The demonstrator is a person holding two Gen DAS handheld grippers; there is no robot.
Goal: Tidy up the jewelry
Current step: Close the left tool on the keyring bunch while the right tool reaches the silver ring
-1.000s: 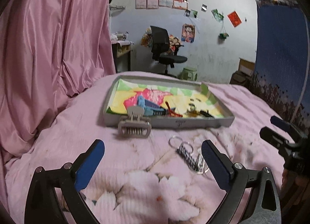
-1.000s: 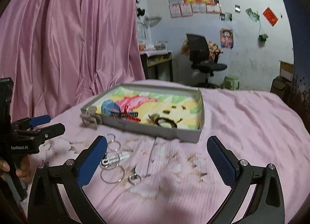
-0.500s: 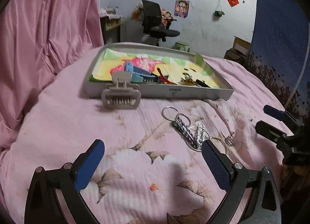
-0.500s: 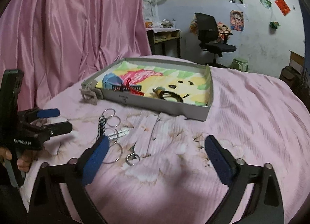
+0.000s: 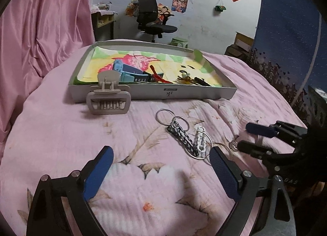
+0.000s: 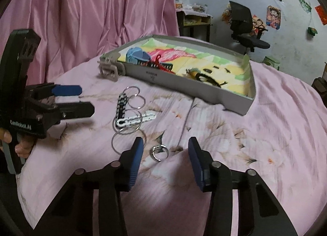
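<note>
- Right gripper (image 6: 163, 154) is hovering low over the pink bedspread (image 6: 255, 133), fingers part-open, holding nothing.
- Small ring (image 6: 160, 152) is lying flat on the bedspread directly between the right fingertips, just ahead of them; blue pads (image 6: 136, 157) are flanking it on either side, not touching it.
- Judgement: the ring is the pick target, and the right gripper is the nearer one. The ring has no long axis, so approach angle matters little; being thin and flat, it could slip under the pads on closing.
- Left gripper (image 5: 161, 164) is waiting with its fingers spread wide and empty, pointing across the bedspread toward the tray (image 5: 184, 93).
- Keyring cluster (image 6: 127, 111), black and white chain links on several split rings, is lying just left of the ring, long axis running away from the right gripper toward the tray.
- Grey claw clip (image 5: 108, 97) is leaning against the tray's near wall, outside it.
- Tray is already holding a blue clip (image 5: 124, 71), a red piece and dark pieces.
</note>
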